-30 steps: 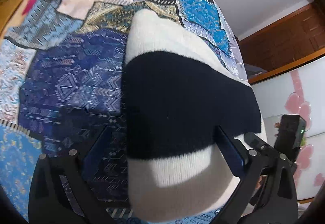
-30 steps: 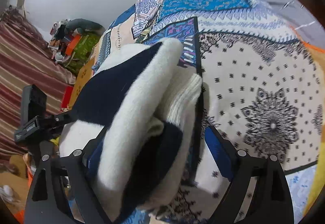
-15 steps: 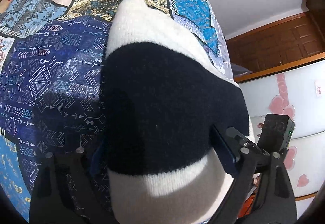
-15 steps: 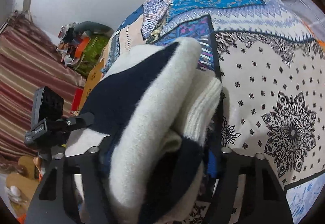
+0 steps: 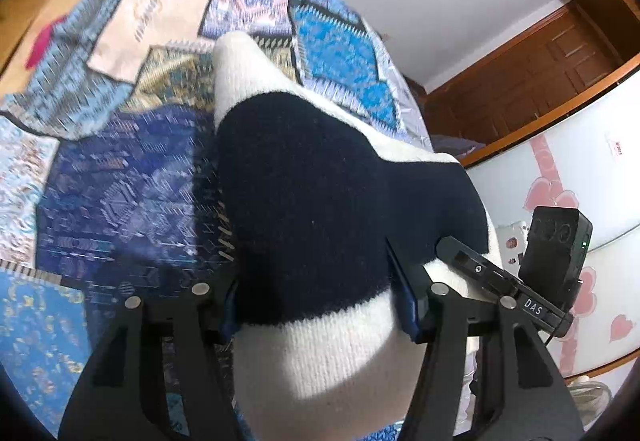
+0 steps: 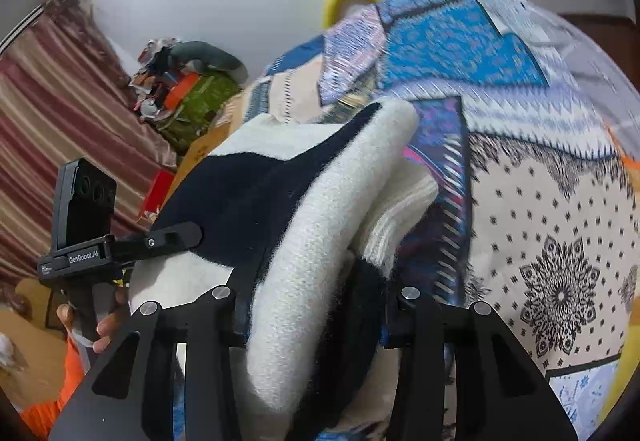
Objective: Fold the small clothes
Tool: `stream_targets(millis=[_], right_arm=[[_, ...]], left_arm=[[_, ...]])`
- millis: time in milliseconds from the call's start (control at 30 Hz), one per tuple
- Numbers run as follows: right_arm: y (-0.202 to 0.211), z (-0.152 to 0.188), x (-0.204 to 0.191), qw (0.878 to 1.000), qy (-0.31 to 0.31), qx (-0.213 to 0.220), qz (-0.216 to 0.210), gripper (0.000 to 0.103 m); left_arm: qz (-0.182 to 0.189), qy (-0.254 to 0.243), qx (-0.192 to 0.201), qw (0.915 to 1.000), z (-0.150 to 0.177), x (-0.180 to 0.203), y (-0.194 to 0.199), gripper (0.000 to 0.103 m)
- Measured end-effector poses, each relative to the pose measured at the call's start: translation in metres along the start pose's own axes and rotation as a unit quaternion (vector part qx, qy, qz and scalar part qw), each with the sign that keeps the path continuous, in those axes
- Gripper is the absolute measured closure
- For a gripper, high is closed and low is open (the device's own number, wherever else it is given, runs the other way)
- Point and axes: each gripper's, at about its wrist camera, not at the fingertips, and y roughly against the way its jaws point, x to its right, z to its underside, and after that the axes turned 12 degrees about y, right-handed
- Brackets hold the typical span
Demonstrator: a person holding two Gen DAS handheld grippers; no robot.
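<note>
Folded black-and-cream knit sweater (image 5: 304, 201) above a patchwork bedspread (image 5: 120, 169). Left tool (image 5: 320, 305) and right tool (image 6: 312, 305) each grip one end, jaws closing on the knit.

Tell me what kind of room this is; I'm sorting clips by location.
Probably a bedroom at home: a patchwork bedspread under the striped knit garment, a wooden door, and striped curtains beside a clutter pile.

Both claws (image 5: 320, 305) (image 6: 312, 305) closing — (full)
</note>
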Motion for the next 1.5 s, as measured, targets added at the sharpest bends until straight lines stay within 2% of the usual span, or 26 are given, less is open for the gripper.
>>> stream_targets(millis=[200,467,600,733,867,1133,1300,1400,1500], right_arm=[[0.002,-0.013,-0.030,1.000,0.021,0.016,-0.016,0.065],[-0.024,-0.012,-0.061,0.999,0.034,-0.004,-0.035,0.065],[-0.048,0.000,-0.061,0.998,0.017,-0.024,-0.048,0.065],[-0.070,0.011,-0.059,0.997,0.016,-0.057,-0.043,0.065],[-0.074,0.016,-0.055,0.997,0.022,-0.061,-0.039,0.064],[-0.063,0.021,-0.065,0.996,0.060,-0.060,-0.004,0.061],[-0.044,0.025,-0.069,0.997,0.055,-0.044,0.011,0.061],[-0.028,0.025,-0.074,0.997,0.061,-0.030,0.025,0.061],[-0.003,0.021,-0.084,0.996,0.077,0.000,0.036,0.061]], left_arm=[[0.000,-0.008,0.035,0.9994,0.004,-0.007,0.047,0.043],[-0.016,0.013,0.047,0.9987,0.017,-0.045,0.079,0.043],[-0.036,0.030,0.038,0.9982,0.022,-0.069,0.070,0.043],[-0.055,0.051,0.016,0.9971,0.030,-0.093,0.049,0.042],[-0.047,0.061,0.011,0.9969,0.039,-0.111,0.035,0.036],[-0.050,0.063,0.019,0.9966,0.043,-0.113,0.043,0.032],[-0.102,0.029,0.040,0.9936,0.043,-0.094,0.056,0.032],[-0.133,-0.003,0.064,0.9891,0.047,-0.076,0.069,0.032],[-0.116,-0.014,0.086,0.9894,0.053,-0.058,0.091,0.032]])
